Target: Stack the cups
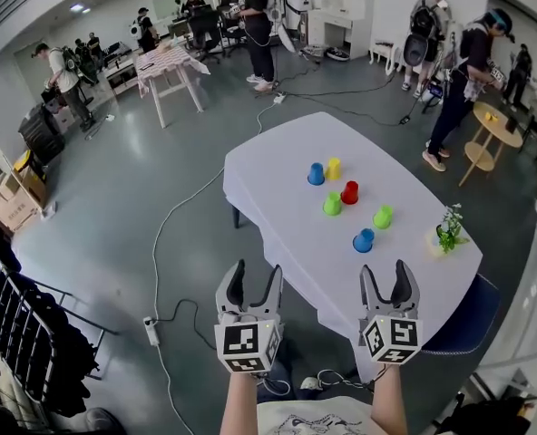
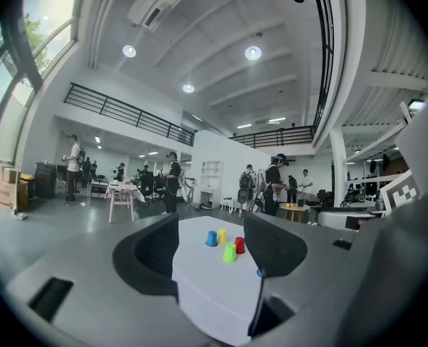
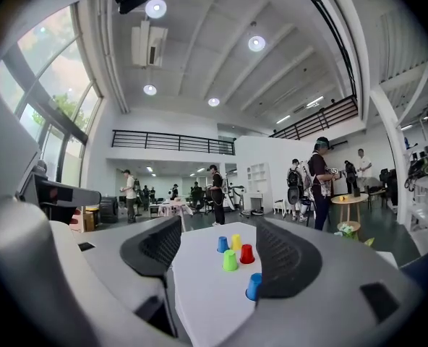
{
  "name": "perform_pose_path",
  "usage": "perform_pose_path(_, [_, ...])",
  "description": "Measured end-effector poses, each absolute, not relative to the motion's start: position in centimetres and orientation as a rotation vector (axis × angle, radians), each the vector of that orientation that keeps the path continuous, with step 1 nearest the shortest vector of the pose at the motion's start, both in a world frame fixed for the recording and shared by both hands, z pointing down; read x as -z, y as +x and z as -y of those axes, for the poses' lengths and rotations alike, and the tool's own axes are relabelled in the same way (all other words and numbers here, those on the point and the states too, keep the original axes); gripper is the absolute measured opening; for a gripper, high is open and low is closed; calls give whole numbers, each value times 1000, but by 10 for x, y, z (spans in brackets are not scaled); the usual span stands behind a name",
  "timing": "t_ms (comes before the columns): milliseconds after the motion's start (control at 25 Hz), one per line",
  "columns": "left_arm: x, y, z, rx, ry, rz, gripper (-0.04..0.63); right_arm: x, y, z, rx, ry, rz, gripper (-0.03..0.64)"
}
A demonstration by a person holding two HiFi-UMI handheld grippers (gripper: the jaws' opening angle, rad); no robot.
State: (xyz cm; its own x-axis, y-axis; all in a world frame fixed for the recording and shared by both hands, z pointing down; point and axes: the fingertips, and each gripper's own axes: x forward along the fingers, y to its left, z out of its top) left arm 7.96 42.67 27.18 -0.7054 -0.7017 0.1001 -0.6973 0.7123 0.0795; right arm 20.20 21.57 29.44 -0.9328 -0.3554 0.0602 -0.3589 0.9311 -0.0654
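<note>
The left tongs [image 1: 256,275] and the right tongs [image 1: 385,274] are hanging short of the near edge of the white-clothed counter [image 1: 278,179]. Both are standing wide open with nothing between their jaws.

Six small plastic cups are sitting mouth-down and apart on the counter: the far blue cup [image 1: 316,174], the yellow cup [image 1: 334,169] beside it, the red cup [image 1: 350,192], the middle green cup [image 1: 332,204], the right green cup [image 1: 383,217] and the near blue cup [image 1: 364,240].

The reach seems to be the step in hand. It is probably going best if the right tongs are coming in level on the near blue cup. They should be squeezing lightly so the thin wall is not buckling, then lifting straight up.

The near blue cup is showing only as a sliver in the left gripper view, and a jaw is half cutting it off in the right gripper view. The right green cup is missing from both gripper views. Whether the cups match in size is too small to tell.
</note>
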Motion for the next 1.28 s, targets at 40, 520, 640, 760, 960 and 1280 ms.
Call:
perform_pose_path(40, [-274, 69, -423, 54, 1153, 2786, 276, -297, 193, -212, -117, 574, 3037, 325])
perform_pose_path(520, [-277, -88, -374, 22, 1317, 2694, 276, -303, 68, -179, -126, 771, 2974, 325])
perform_pose_path(640, [-277, -122, -361, 7, 1376, 2659, 276, -302, 44, -170, -128, 847, 2952, 325])
perform_pose_path(760, [-281, -151, -346, -6, 1435, 2616, 276, -303, 24, -161, -140, 922, 2928, 325])
perform_pose_path(960, [-290, -176, -326, -37, 1538, 2542, 276, -313, 12, -158, -135, 1023, 2865, 325])
perform_pose_path(1280, [-320, -175, -277, -70, 1621, 2425, 276, -343, 27, -128, -157, 1106, 2758, 325])
